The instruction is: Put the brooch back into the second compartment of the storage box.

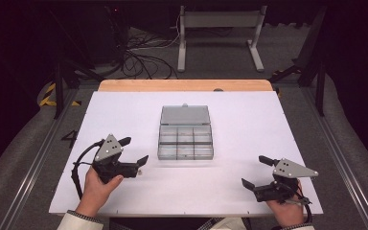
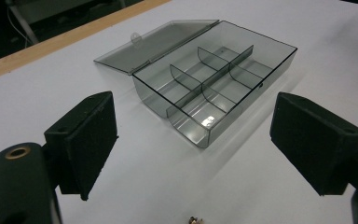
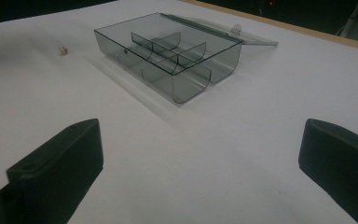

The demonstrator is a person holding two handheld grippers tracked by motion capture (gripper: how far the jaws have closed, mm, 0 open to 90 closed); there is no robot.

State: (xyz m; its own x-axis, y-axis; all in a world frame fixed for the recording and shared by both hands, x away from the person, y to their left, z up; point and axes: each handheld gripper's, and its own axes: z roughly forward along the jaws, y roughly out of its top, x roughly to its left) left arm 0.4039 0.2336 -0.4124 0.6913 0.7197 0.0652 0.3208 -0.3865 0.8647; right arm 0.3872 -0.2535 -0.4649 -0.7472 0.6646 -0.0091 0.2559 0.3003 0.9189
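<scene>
From my remote station, I see the left gripper (image 1: 133,150) low over the white surface (image 1: 249,124) on its near left part, held in the person's left hand (image 1: 97,187). Its fingers (image 2: 87,140) are spread wide with nothing between them, and in the left gripper view they frame the box ahead.

A small pale object (image 2: 195,219) lies on the surface just in front of the left gripper; I cannot tell what it is. I also note it in the right gripper view (image 3: 63,50), to the left of the box and apart from it.

At the middle of the surface sits a clear grey plastic box (image 1: 185,142), well apart from both grippers. Its lid (image 1: 184,115) is swung fully open and lies flat behind it. Dividers split the box into six compartments, and I see nothing inside them.

On the near right, the right gripper (image 1: 256,171) rests low over the surface in the person's right hand (image 1: 283,207). Its fingers (image 3: 60,170) are likewise spread wide and hold nothing.
</scene>
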